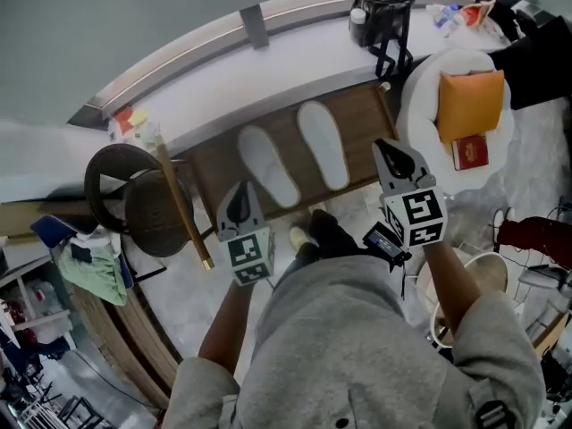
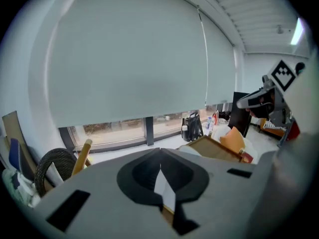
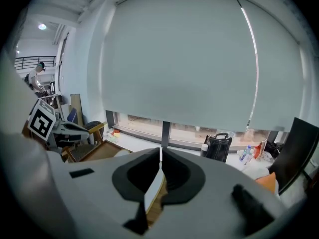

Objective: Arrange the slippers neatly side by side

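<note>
Slippers (image 1: 268, 165) lie parallel, just apart, on the wooden board (image 1: 368, 114) at centre frame. Your left gripper (image 1: 239, 197), below them, is pinched closed on nothing, and your right gripper (image 1: 394, 159), right of them, is closed and empty too. Check the heels line up, and don't brush either one.

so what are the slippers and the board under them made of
The slippers look like soft white cloth: matte, thin and flat, with no shine, possibly the disposable kind. The board looks like brown wood with a dull finish and a paler edge, though it could be veneer.
</note>
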Motion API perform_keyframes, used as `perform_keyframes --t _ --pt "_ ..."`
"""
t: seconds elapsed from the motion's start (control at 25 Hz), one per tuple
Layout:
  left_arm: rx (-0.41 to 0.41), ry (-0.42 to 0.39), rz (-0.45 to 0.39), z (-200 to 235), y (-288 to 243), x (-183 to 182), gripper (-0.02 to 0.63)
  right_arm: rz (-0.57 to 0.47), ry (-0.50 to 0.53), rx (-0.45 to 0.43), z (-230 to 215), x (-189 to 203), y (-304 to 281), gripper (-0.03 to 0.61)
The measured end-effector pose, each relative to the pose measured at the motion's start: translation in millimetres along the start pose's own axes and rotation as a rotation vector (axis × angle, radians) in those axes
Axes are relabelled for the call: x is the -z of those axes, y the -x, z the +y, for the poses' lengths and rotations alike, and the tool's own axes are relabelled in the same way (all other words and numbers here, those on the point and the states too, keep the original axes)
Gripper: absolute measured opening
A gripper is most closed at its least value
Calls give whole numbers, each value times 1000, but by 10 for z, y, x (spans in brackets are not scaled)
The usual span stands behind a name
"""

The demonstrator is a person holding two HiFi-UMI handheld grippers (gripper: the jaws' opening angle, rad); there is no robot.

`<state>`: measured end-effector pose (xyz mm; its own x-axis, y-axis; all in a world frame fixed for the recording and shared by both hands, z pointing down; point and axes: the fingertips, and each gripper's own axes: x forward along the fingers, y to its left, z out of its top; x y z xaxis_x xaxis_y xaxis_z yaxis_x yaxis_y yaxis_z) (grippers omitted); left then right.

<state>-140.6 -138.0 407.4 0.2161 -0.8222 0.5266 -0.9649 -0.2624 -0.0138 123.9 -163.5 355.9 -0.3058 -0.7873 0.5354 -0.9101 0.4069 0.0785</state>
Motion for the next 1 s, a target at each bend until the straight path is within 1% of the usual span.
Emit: perform_keyframes --t 0.12,0.28,0.32,0.44,0.56,0.6,0.64,0.68,0.72,0.8,1.0 --pt "-4 5 -38 8 203 -89 17 -12 29 5 27 -56 170 32" --pt "-11 48 -42 20 218 -84 17 -9 33 -12 182 -44 160 32" --pt "-15 45 -43 18 204 -67 17 -9 32 -20 223 -35 140 32" --pt "-20 -3 -23 15 132 60 17 -7 30 -43 338 0 95 32" --pt "12 -36 44 -50 -88 268 20 -6 31 -56 368 4 36 32" --pt "33 -35 70 -81 -184 354 45 -2 30 -59 368 10 13 32" --pt "51 -35 99 -104 -285 442 128 3 28 -63 366 21 -10 32" --pt "62 -40 129 -119 -388 533 186 10 23 -68 360 33 -33 32" --pt "67 -54 159 -127 -496 631 203 17 18 -72 351 45 -58 32" --pt "67 -99 224 -113 -733 853 213 31 12 -82 339 74 -131 32" --pt "25 -208 369 -29 -1226 1345 216 65 9 -111 308 142 -326 32"
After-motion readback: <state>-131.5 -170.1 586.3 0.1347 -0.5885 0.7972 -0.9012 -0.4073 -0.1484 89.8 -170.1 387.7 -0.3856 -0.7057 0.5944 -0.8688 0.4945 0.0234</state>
